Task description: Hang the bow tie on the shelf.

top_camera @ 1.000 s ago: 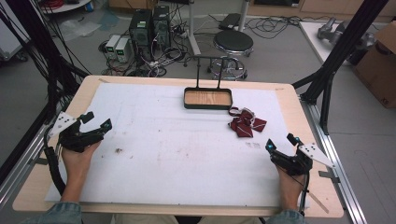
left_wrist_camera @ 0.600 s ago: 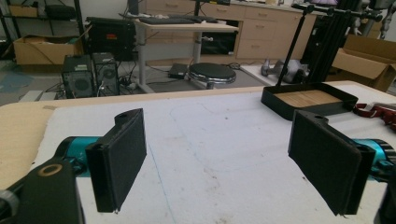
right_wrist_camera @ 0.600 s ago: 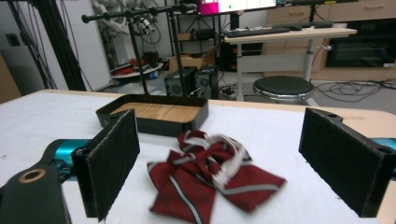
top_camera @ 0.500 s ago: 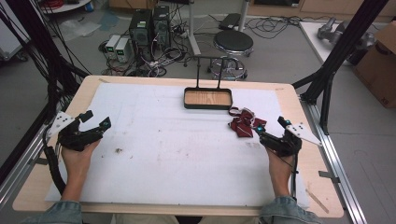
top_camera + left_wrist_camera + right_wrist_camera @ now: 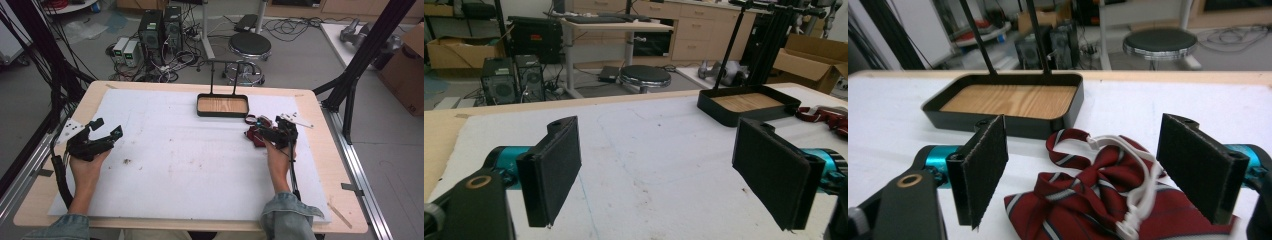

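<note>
Desk (image 5: 320, 165): light wood top with a white mat (image 5: 190, 160) covering most of it; mat is stained, otherwise bare in the middle.

Tray (image 5: 222, 106): black rim, wood-grain floor, empty, at the far middle of the mat under a thin black stand. Judged the likely destination, since it sits just beyond the work item.

Left gripper (image 5: 102, 137): held low over the near-left of the mat, well apart from everything. Left gripper view shows its jaws spread wide with nothing between them. Judged parked, out of the working lane.

Right gripper (image 5: 267, 132): over the bow tie at the far right of the mat, pointing toward the tray. Right gripper view: jaws spread, one either side of the tie, not yet pinching. The approach lines the pads up across the tie's middle knot, presumably so a single close catches the bulk of the fabric.

Bow tie (image 5: 1098, 195): dark red with pale stripes, white strap (image 5: 1135, 175) looped over it, lying on the mat just right of the tray's near corner, close to it; contact cannot be told.

Change vs earlier frames: right gripper has come from the near-right edge forward to the tie. Left gripper, tray and tie essentially unmoved.
</note>
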The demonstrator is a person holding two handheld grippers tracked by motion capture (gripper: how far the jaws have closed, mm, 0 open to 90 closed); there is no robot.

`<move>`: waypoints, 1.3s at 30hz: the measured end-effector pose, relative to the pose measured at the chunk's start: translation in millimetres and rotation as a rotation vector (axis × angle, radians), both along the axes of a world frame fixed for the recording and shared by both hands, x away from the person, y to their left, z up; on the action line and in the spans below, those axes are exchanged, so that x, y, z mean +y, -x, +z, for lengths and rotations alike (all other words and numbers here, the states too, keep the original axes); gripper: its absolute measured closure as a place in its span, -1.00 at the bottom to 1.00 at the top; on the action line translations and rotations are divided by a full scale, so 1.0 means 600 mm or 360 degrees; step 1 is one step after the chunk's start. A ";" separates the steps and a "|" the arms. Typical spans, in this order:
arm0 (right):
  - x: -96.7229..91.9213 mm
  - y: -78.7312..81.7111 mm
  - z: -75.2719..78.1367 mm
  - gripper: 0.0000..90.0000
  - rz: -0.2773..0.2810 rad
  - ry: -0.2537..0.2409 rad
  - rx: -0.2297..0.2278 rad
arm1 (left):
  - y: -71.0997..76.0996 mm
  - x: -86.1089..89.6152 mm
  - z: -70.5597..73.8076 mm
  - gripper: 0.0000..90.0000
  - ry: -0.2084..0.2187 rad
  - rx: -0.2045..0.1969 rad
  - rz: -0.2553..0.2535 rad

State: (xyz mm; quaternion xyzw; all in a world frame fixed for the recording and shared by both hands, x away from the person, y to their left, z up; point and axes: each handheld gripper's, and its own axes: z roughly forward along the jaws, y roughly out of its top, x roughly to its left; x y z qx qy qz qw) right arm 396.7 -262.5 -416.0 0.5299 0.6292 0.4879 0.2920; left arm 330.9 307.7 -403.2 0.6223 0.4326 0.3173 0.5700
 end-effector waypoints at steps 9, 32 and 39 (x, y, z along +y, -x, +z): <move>0.031 -0.053 -0.022 -0.05 0.0027 0.0148 0.0194 | 0.002 0.004 0.001 -0.55 0.0022 -0.0001 0.0009; 0.036 -0.079 -0.058 0.61 -0.0059 0.0281 0.0450 | -0.004 -0.006 -0.002 -0.54 0.0007 0.0003 -0.0010; 0.047 -0.066 -0.040 0.62 -0.0062 0.0492 0.0379 | -0.003 -0.006 -0.002 -0.54 0.0008 0.0004 -0.0008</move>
